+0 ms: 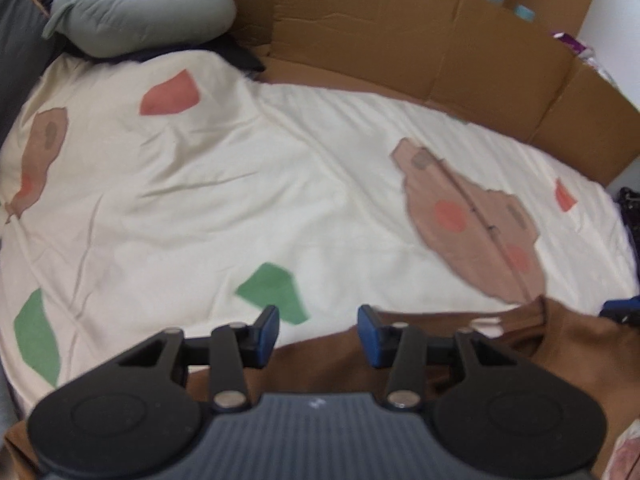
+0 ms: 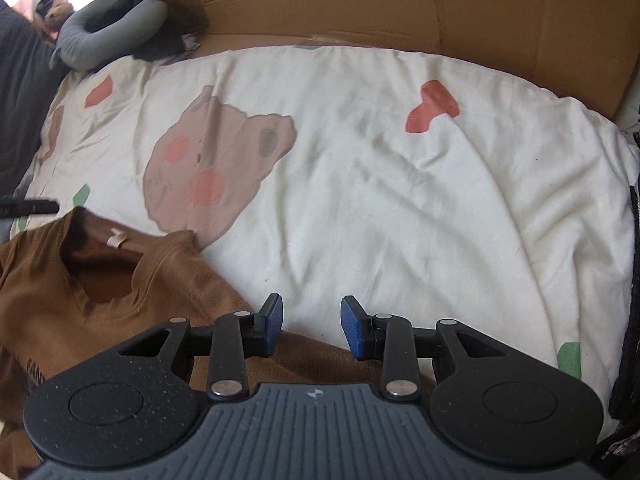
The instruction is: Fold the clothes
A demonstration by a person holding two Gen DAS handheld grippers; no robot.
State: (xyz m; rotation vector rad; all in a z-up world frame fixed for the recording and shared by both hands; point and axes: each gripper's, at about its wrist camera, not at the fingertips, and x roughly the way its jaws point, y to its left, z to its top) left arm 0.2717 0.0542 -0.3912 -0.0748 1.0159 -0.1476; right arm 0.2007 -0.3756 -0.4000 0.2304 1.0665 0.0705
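Observation:
A brown T-shirt (image 2: 80, 308) lies on the near part of the bed, front up, its collar and white neck label (image 2: 116, 238) toward the far side. In the left wrist view the same shirt (image 1: 520, 344) spreads under and to the right of my left gripper (image 1: 318, 320). That gripper hovers over the shirt's far edge, open, with only fabric and bedcover showing in the gap. My right gripper (image 2: 311, 308) hangs over the shirt's right edge, also open and holding nothing. Neither pair of blue pads presses on cloth.
The bed has a cream cover (image 1: 240, 184) printed with bears and coloured patches. A cardboard wall (image 2: 400, 4) runs along its far side. A grey curved pillow (image 1: 140, 20) lies at the far left. Dark items (image 2: 632, 280) sit by the right edge.

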